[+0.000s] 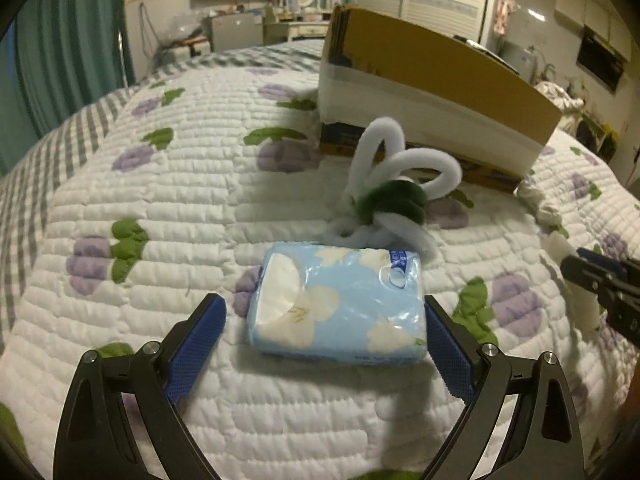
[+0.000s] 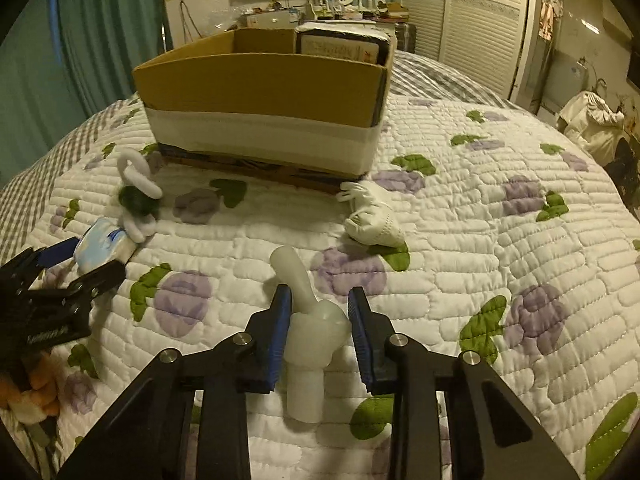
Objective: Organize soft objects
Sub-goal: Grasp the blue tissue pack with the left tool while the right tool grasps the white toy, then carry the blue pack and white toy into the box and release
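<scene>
Right gripper (image 2: 316,312) clenched on translucent soft tube (image 2: 310,320) lying on quilt (image 2: 460,240), left gripper (image 1: 326,340) released astride tissue pack (image 1: 340,304): risk of 2 slips toward cardboard box (image 2: 260,92) from pliable surfaces deforming between pads.

Wide-spread left gripper (image 1: 325,340) straddles tissue pack (image 1: 340,304) (quilt beneath).

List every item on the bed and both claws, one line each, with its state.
Left claw: open, straddling the tissue pack.
Tissue pack: flat on the quilt, not gripped.
Right claw: shut on the white rubbery piece.
White rubbery piece: on the quilt.
Fuzzy white-and-green toy: loose, beside the box.
White glove: crumpled, loose.
Cardboard box: open-topped.
</scene>
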Demonstrator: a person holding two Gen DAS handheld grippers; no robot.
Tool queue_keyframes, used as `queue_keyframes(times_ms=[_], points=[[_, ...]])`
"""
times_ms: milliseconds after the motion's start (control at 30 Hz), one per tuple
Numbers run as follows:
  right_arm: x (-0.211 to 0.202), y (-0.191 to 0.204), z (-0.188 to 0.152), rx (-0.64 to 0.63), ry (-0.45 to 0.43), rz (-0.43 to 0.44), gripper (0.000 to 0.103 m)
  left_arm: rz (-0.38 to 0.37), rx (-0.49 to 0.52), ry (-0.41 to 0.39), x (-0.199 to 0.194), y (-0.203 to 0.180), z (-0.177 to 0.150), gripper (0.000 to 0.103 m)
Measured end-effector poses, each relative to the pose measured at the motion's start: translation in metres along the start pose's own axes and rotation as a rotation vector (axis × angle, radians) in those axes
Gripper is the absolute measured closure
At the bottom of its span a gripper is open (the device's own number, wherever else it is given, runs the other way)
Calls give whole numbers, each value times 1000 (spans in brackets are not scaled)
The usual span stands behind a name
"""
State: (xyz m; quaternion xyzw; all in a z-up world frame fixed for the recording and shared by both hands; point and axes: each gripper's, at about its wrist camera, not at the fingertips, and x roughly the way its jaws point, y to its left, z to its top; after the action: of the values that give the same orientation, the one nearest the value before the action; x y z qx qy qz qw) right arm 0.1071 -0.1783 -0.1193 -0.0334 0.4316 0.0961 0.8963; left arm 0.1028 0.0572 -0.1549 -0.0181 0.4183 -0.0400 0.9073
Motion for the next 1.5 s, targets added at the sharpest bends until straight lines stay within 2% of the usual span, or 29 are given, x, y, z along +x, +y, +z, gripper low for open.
queue_keyframes(times_ms=[67,100,133,167,533,733,933,1100,1233,1367,1500], points=[[-1,3,0,-7,0,9,74,-15,-2,2,1,0,-2,10],[-1,4,0,-9,0,10,74,-27,0,-1,1,0,-1,15],[-1,5,0,-10,0,12,74,-44,5,-1,-1,-1,-1,27],[-1,5,0,-12,-1,14,74,-53,9,-2,-2,-2,0,29],[-31,1,-4,-10,-54,68,74,-32,40,-29,-45,-29,-13,29],[-70,-1,-4,5,-127,94,74,-35,5,-78,-85,-39,-12,29],[-115,8,5,-28,-193,124,74,-37,12,-131,-122,-54,-11,29],[-152,15,20,-59,-248,167,74,-26,34,-174,-149,-63,9,29],[-174,17,46,-85,-286,203,74,-35,56,-237,-166,-70,36,29],[-183,18,78,-117,-309,218,74,-41,70,-284,-170,-71,71,29],[-182,18,115,-151,-333,215,74,-29,81,-309,-156,-69,108,29]])
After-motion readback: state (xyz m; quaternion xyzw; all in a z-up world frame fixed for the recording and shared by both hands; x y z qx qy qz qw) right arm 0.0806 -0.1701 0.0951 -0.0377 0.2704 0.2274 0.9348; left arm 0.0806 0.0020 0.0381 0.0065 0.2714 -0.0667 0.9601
